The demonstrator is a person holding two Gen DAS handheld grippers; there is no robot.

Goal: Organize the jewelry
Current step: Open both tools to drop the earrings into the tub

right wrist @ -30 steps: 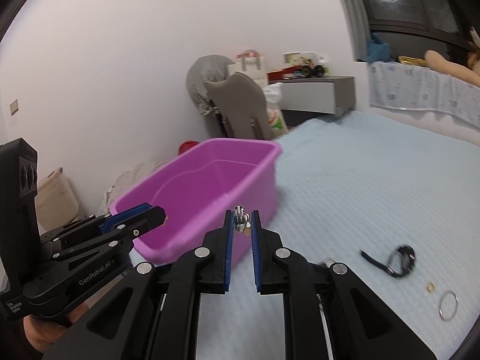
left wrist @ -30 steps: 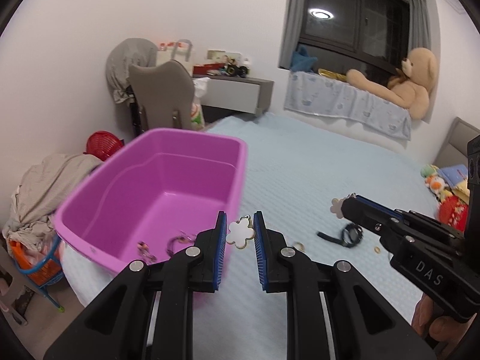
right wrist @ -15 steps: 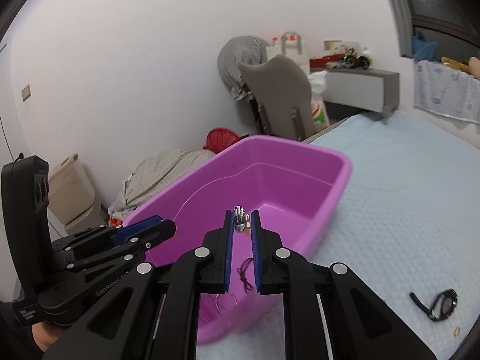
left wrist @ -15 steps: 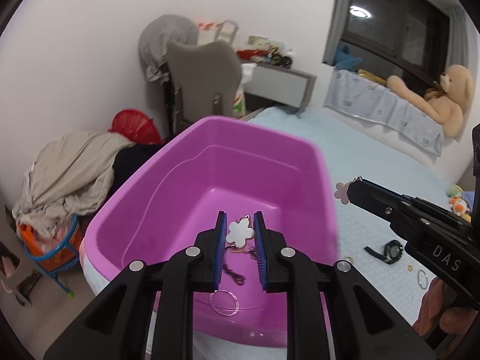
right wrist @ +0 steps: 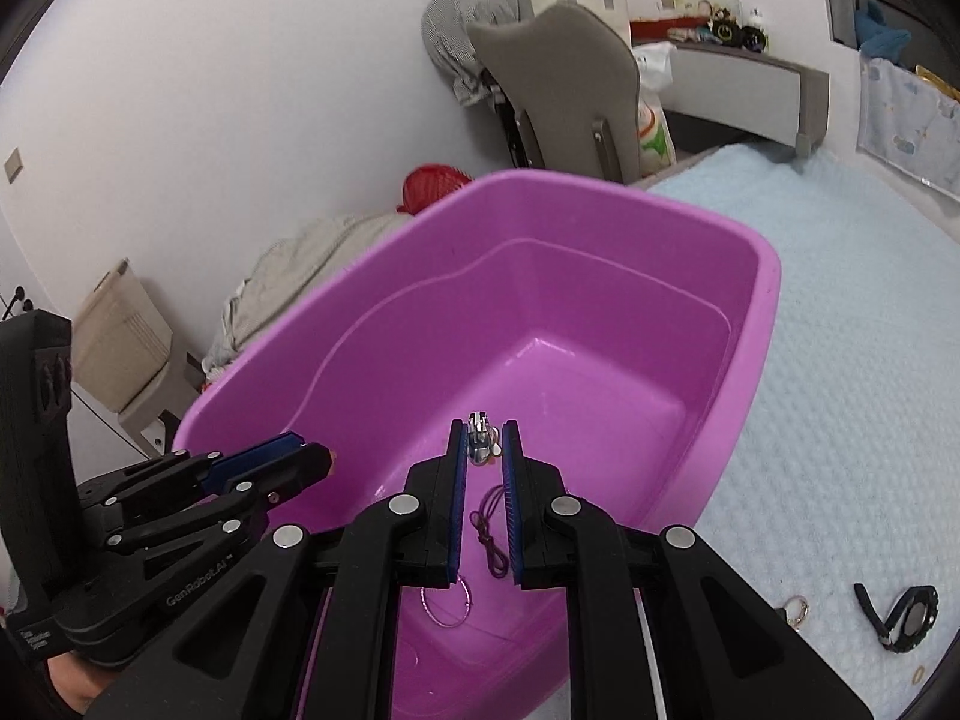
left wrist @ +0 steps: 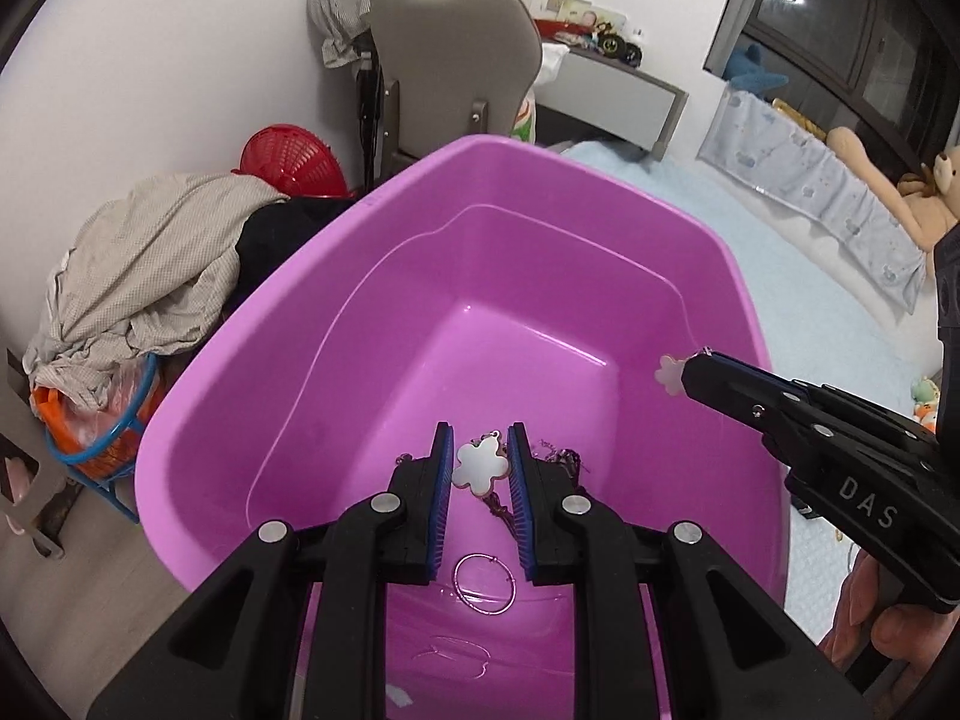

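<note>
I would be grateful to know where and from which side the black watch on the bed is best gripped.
Grip the black watch by its loose strap tail, coming down from above: the watch lies flat on the light blue bedspread, and the narrow strap sticking out leftward should fit between closing fingers.

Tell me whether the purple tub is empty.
Not empty. The purple tub already holds a thin hoop and a dark cord on its floor.

Purple tub open-topped, hoop and cord on floor
</note>
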